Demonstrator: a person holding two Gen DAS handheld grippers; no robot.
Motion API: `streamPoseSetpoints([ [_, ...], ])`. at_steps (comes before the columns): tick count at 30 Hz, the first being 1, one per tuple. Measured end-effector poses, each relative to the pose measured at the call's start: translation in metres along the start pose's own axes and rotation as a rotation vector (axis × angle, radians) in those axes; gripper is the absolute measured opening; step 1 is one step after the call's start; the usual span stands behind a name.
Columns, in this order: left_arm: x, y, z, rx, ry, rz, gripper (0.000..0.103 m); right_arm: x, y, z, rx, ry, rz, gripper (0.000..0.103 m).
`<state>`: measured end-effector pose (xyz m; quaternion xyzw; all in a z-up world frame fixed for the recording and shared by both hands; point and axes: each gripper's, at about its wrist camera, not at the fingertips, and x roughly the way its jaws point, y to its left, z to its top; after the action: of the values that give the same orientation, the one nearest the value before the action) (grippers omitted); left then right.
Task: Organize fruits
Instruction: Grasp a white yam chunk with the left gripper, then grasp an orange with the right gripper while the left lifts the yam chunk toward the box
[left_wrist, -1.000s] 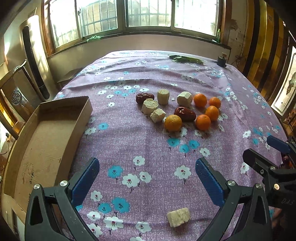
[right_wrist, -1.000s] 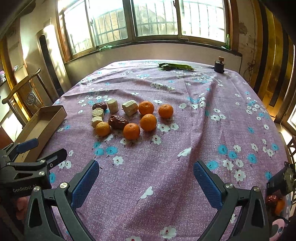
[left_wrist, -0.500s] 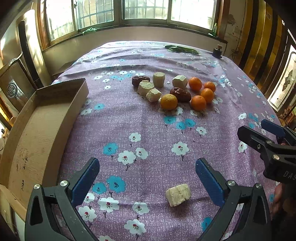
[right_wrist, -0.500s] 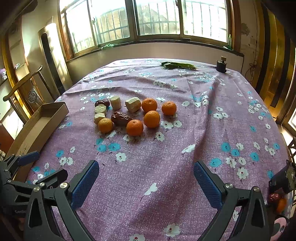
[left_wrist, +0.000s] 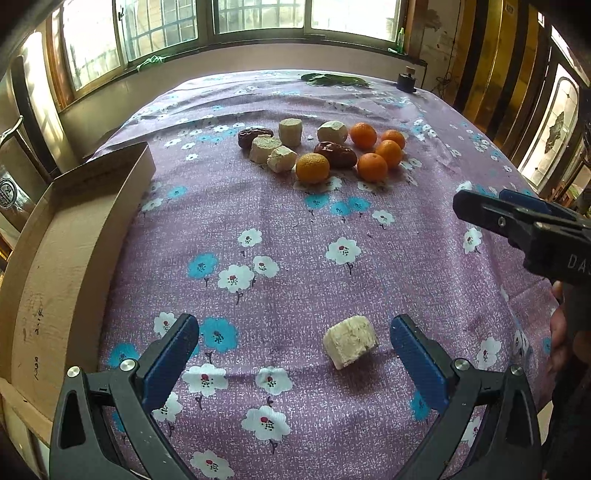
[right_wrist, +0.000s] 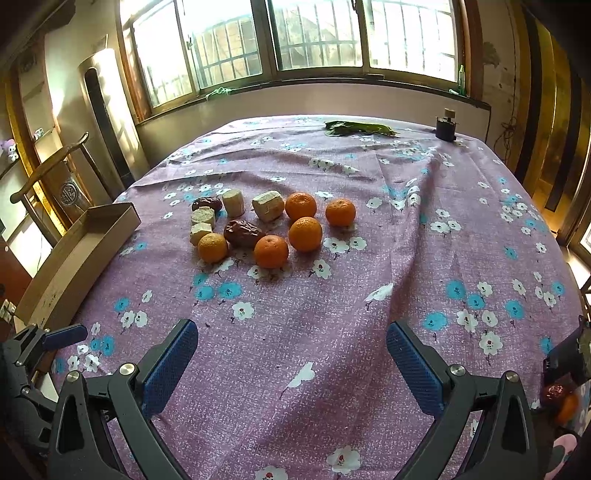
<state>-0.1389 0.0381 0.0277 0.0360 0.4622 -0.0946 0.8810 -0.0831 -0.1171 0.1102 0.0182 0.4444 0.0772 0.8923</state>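
Fruits unsorted, nothing picked yet. My left gripper (left_wrist: 291, 345) fingers spread wide, empty; one pale chunk (left_wrist: 350, 340) lies on the cloth between them, nearer the right finger (left_wrist: 413, 354), not touching either. My right gripper (right_wrist: 290, 349) fingers also wide apart, empty, only bare cloth between them.

Main pile sits well ahead of both pairs of fingers: oranges (right_wrist: 305, 233), two dark dates (right_wrist: 243, 232), more pale chunks (right_wrist: 268, 205), all bunched close, some touching. Cardboard box (left_wrist: 70, 236) runs along left of my left fingers, looks empty.

Step in hand, I judge: approach for first pick, the stray chunk. Next move calls for lowering the left fingers around it, centring it, then squeezing gently — looks crumbly.

Desk covered by purple flowered cloth (right_wrist: 424, 229), wrinkled. Far edge: green leaves (right_wrist: 360, 128), small dark jar (right_wrist: 446, 125). Windows behind, wooden chair at left.
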Motion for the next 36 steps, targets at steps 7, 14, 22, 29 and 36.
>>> streamPoseSetpoints([
  [7, 0.004, -0.009, -0.004, 0.058, 0.005, -0.035, 0.088, 0.004, 0.003, -0.001, -0.014, 0.009, 0.019, 0.103],
  [14, 0.013, -0.014, -0.006, 0.078, 0.033, -0.068, 0.031, 0.006, 0.008, -0.001, -0.035, 0.008, 0.041, 0.097],
  [22, -0.001, 0.016, 0.016, -0.001, 0.001, -0.054, 0.031, 0.013, 0.016, 0.009, -0.027, 0.015, 0.122, 0.096],
  [29, -0.012, 0.053, 0.043, -0.067, -0.025, 0.031, 0.031, 0.045, 0.046, 0.035, -0.070, 0.053, 0.212, 0.073],
  [36, -0.021, 0.086, 0.058, -0.127, -0.022, 0.077, 0.031, 0.098, 0.073, 0.053, -0.142, 0.139, 0.204, 0.060],
])
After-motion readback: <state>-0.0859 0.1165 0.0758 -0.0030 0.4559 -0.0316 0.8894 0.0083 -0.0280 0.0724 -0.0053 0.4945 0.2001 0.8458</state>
